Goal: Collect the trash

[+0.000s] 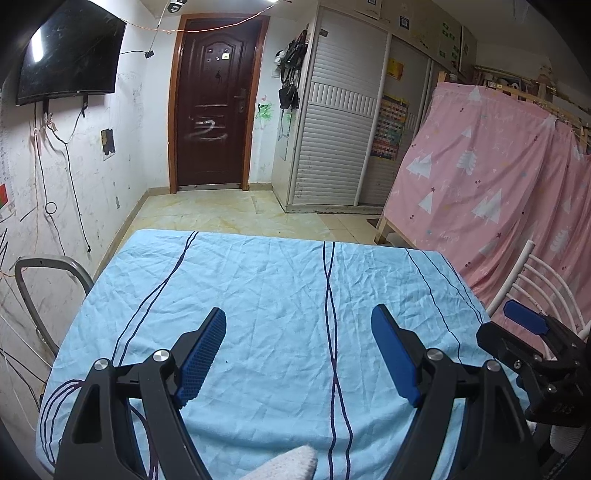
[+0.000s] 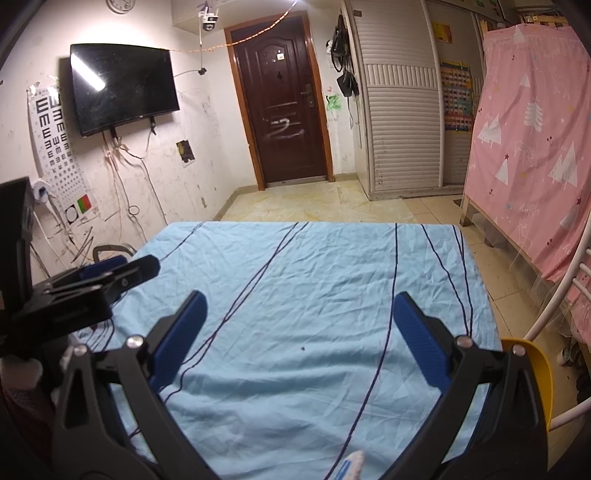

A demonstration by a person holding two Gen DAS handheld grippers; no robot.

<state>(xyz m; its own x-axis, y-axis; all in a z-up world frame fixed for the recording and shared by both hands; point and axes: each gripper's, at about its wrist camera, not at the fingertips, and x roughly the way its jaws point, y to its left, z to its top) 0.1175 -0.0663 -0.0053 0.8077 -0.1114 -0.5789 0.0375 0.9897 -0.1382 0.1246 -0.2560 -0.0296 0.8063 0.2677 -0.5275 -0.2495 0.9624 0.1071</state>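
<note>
Trash was nowhere visible on the blue tablecloth (image 1: 280, 295), above which the left gripper (image 1: 299, 354) and right gripper (image 2: 301, 336) hung empty with jaws spread, risking a snag on wrinkled fabric.

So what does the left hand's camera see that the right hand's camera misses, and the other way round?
Only the left wrist view shows the grey chair frame clearly beside the table, and the right gripper at its right edge. Only the right wrist view shows the eye chart, the wall clock, the yellow chair and the left gripper at its left edge. Both share the blue tablecloth, the brown door, the television, the pink curtain and open fingers holding nothing. No trash shows in either.
</note>
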